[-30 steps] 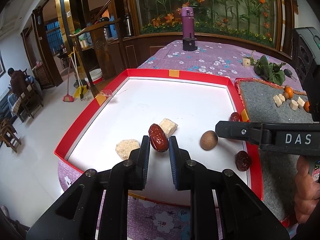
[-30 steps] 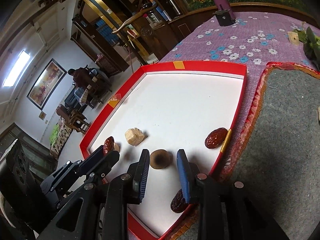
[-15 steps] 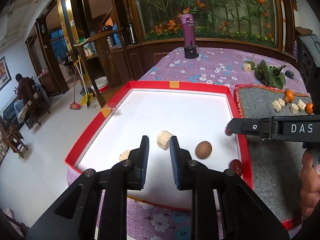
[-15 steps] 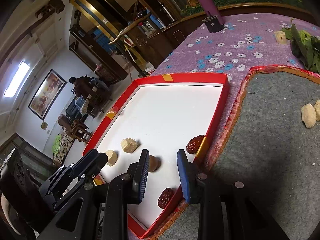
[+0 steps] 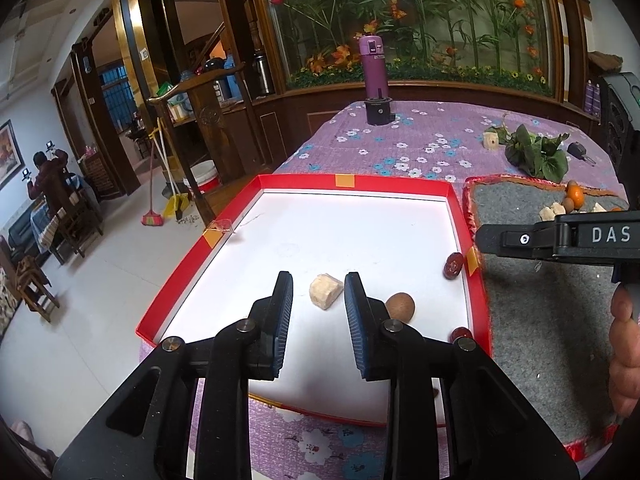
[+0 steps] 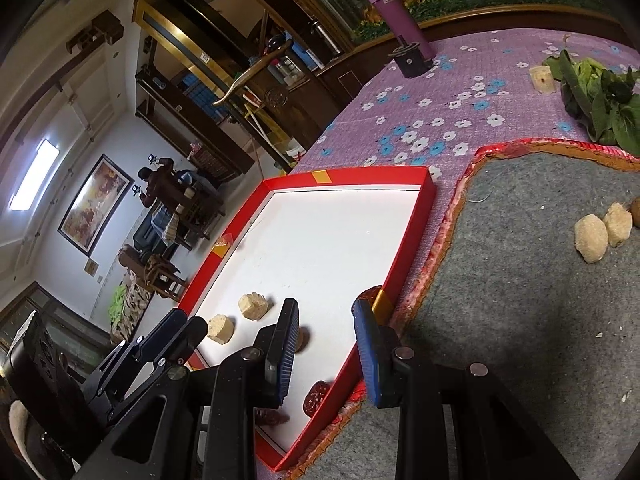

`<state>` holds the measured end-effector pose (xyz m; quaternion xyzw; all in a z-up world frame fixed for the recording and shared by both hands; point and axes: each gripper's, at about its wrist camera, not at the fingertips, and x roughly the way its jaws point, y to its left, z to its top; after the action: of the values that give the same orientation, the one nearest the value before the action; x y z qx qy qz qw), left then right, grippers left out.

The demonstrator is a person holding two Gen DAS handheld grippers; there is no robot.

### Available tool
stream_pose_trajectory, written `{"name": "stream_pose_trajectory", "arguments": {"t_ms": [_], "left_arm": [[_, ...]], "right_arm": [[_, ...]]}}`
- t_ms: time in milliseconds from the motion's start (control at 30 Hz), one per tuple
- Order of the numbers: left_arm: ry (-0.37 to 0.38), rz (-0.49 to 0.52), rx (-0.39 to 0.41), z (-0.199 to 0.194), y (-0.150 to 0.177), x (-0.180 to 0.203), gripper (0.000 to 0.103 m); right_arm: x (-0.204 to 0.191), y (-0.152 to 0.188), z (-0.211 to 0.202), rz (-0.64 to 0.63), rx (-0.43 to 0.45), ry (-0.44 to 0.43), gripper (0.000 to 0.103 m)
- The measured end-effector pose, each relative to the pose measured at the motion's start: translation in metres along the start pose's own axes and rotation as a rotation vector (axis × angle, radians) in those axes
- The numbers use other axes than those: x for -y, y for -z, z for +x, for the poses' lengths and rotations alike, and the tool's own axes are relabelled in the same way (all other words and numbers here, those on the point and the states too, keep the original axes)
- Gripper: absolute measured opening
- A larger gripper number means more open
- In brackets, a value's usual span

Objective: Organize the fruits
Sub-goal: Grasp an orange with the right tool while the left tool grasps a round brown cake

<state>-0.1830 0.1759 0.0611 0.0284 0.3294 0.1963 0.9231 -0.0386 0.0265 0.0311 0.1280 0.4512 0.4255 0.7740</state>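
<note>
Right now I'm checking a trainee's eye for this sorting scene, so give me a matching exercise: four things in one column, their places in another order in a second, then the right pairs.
Things:
1. purple bottle
2. brown round fruit
3. leafy greens
4. two pale chunks

Places:
A. on the grey mat
B. in the red-rimmed tray
C. upright at the far end of the floral cloth
D. lying on the cloth, just beyond the mat

Pairs: 1-C, 2-B, 3-D, 4-A
</note>
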Motion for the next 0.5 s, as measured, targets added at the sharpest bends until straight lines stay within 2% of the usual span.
{"name": "stream_pose_trajectory", "arguments": {"t_ms": [100, 233, 300, 367, 500], "left_arm": [[0.015, 0.014, -0.005, 0.000, -0.002, 0.008, 0.026], [0.086, 0.064, -0.007, -0.001, -0.010, 0.033, 0.027], [0.145, 0.093, -0.011, -0.001, -0.016, 0.052, 0.040], [0.195, 0.119, -0.014, -0.001, -0.021, 0.069, 0.046], [0.306, 0.192, -0.039, 0.004, -0.032, 0.117, 0.050]], "right_arm": [[0.009, -0.002, -0.012, 0.011, 0.014, 0.002, 0.027], [0.039, -0.007, -0.053, 0.047, 0.071, 0.042, 0.027], [0.065, -0.009, -0.083, 0.087, 0.117, 0.086, 0.028], [0.098, -0.008, -0.117, 0.146, 0.163, 0.139, 0.028], [0.164, 0.002, -0.179, 0.284, 0.236, 0.265, 0.030]]}}
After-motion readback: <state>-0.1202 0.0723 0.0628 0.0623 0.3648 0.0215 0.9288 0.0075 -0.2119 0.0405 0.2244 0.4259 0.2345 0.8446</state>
